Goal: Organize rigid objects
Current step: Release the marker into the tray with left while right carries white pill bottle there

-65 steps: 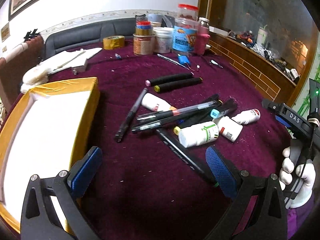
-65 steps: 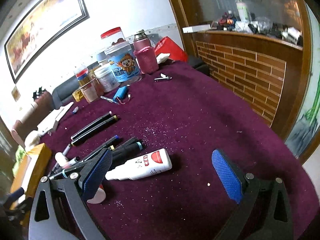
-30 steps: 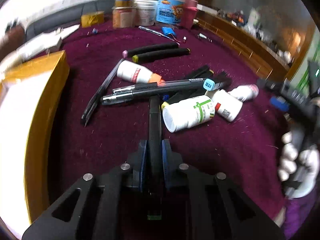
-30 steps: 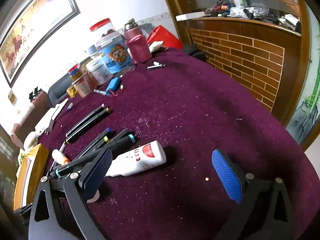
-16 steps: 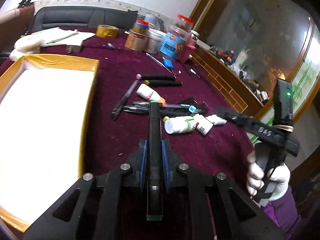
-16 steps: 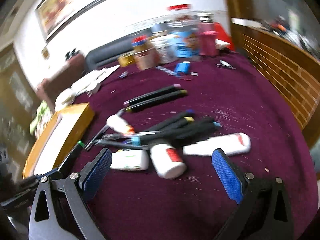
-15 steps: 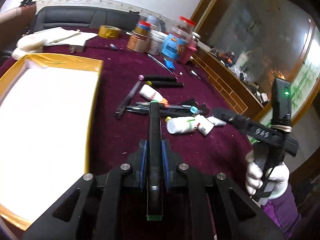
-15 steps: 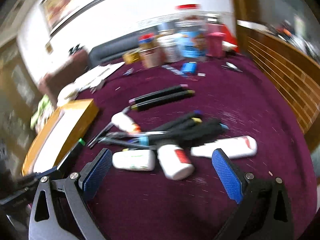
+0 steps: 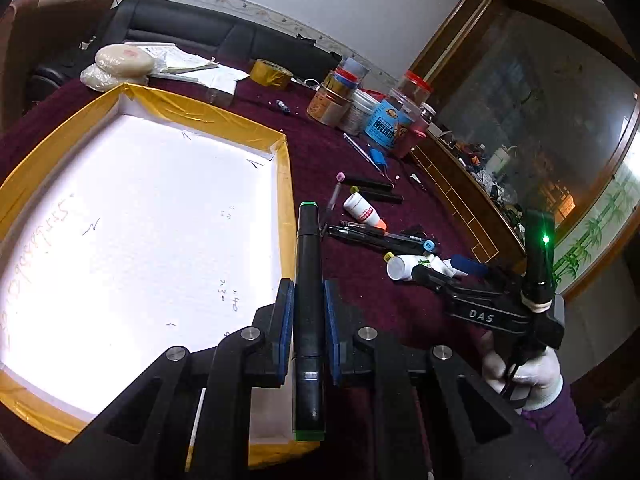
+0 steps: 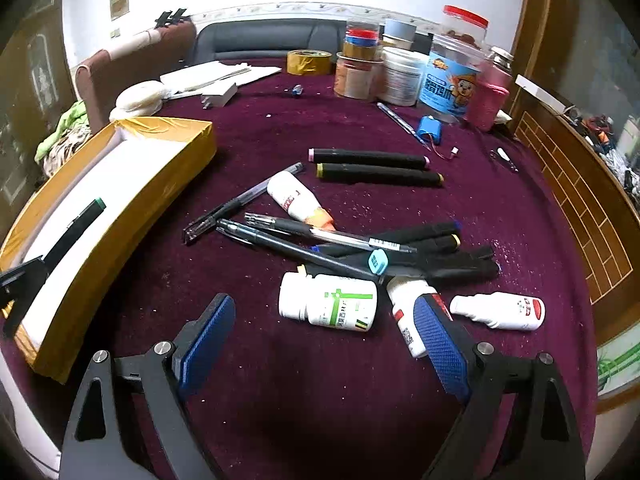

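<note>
My left gripper (image 9: 308,312) is shut on a black marker with green caps (image 9: 307,280) and holds it above the right rim of the yellow-taped white foam box (image 9: 285,184). The marker (image 10: 76,226) and box (image 10: 160,184) also show in the right wrist view. My right gripper (image 10: 324,340) is open and empty, low over the maroon table (image 10: 340,392), just in front of a white bottle with a green cross (image 10: 330,307). A second white bottle (image 10: 408,320) lies partly behind its right finger. Several pens and black markers (image 10: 360,246) lie piled beyond.
A white spray bottle with a red cap (image 10: 498,312) lies at the right. Two black markers (image 10: 376,168) lie farther back. Jars, tins and a tape roll (image 10: 400,68) stand at the far edge. A blue battery pack (image 10: 428,128) lies near them. A brick-pattern ledge (image 10: 576,184) borders the right.
My left gripper shut on the black marker, lifted it from the pile and carried it left over the box rim. My right gripper swung left and down toward the white bottles, staying open.
</note>
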Available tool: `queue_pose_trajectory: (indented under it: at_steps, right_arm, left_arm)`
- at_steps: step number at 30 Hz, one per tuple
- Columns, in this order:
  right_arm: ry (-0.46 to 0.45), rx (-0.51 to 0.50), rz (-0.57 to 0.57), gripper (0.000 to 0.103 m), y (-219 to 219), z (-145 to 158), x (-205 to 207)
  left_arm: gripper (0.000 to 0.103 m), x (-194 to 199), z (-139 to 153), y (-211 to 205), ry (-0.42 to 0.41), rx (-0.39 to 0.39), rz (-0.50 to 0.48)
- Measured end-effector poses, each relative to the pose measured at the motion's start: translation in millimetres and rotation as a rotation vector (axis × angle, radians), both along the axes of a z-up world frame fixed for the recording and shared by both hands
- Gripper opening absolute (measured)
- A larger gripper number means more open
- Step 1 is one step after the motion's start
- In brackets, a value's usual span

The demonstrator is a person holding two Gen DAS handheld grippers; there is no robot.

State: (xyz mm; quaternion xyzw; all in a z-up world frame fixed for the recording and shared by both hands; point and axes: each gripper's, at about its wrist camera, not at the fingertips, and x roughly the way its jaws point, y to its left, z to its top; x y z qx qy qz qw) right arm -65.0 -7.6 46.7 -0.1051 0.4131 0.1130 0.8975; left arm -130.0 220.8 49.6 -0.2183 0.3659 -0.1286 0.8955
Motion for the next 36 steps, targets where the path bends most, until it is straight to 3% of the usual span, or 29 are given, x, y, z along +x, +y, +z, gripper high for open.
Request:
queue_pose_trajectory:
  at_steps: [3,5,6,7,12,16,20,27,36]
  right_arm:
    - [0.009,-0.053,-0.011,0.086,10,-7,15]
    - [0.025,-0.065,-0.022,0.079,13,-14,23]
    - [0.041,-0.063,-0.018,0.06,13,-18,26]
    - [0.056,-0.058,-0.019,0.054,13,-21,28]
    - [0.036,0.038,0.015,0.054,6,-4,17]
    - [-0.016,0.08,0.143,0.054,29,25,8]
    - [-0.071,0.033,0.282,0.054,79,40,6]
    - [-0.111,-0.087,0.479,0.054,164,28,19]
    - [-0.089,-0.214,0.577,0.054,210,4,55]
  left_arm:
    - [0.012,2,-3,3,0.01,-0.008,-0.003]
    - [0.012,-1,-5,5,0.018,-0.016,-0.005]
    - [0.012,-2,-5,6,0.021,-0.019,-0.002]
    - [0.012,-4,-5,8,0.023,-0.02,0.003]
    - [0.012,-5,2,25,0.027,-0.045,0.018]
    - [0.012,15,13,35,0.028,-0.035,-0.001]
    - [0.012,53,18,43,0.041,0.028,0.016]
    - [0.012,118,-5,62,0.127,0.027,0.032]
    - [0.012,144,-24,71,0.135,0.012,0.047]
